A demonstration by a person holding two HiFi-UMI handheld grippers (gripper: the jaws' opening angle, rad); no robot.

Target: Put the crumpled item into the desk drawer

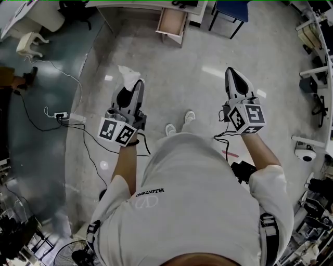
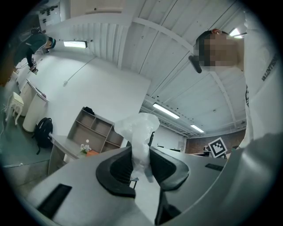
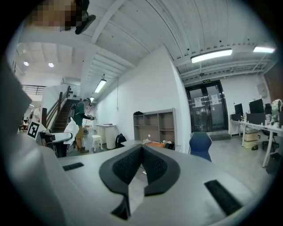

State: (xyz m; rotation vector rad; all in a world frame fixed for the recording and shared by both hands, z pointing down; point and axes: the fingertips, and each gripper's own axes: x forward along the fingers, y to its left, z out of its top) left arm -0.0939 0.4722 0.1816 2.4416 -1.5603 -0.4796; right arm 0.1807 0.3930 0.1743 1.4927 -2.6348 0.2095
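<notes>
My left gripper (image 1: 131, 83) is shut on a crumpled white piece of plastic or paper (image 1: 127, 75), which sticks out past the jaw tips. In the left gripper view the crumpled item (image 2: 139, 137) stands pinched between the two black pads (image 2: 119, 170). My right gripper (image 1: 233, 74) is held at the same height on the right, its jaws shut with nothing between them (image 3: 141, 152). Ahead, at the top of the head view, a desk drawer (image 1: 172, 23) stands pulled open under a white desk (image 1: 130, 5). Both grippers are well short of it.
A blue chair (image 1: 231, 11) stands right of the drawer. A power strip and cables (image 1: 61, 116) lie on the floor at the left. A white stool (image 1: 28, 43) is at the far left. Equipment (image 1: 312, 78) lines the right wall. My shoes (image 1: 179, 123) show below.
</notes>
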